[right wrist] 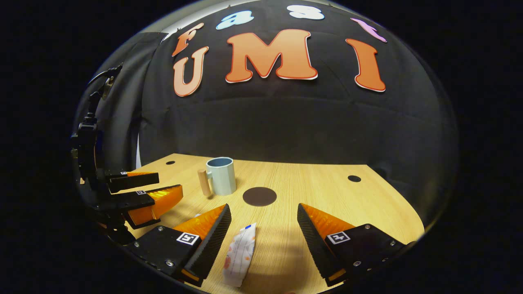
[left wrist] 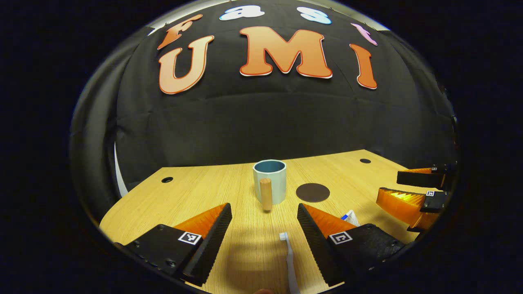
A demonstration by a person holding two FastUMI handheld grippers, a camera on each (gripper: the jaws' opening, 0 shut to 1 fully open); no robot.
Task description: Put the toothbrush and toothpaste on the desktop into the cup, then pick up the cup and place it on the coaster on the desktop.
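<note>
both jaws stand open and hold nothing, the left gripper [left wrist: 264, 228] over the toothbrush [left wrist: 289, 255] and the right gripper [right wrist: 263, 228] over the toothpaste [right wrist: 240, 253], so i judge grasping comes next, then the cup [left wrist: 270, 181] beside the coaster [left wrist: 312, 192].

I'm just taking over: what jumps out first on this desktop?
The pale cup with its wooden handle stands mid-desk, a dark round coaster beside it. The toothbrush lies between the open left gripper fingers; the toothpaste lies between the open right gripper fingers.

toothbrush [left wrist: 289, 261] handle cut off below, toothpaste [left wrist: 350, 217] mostly hidden
</note>
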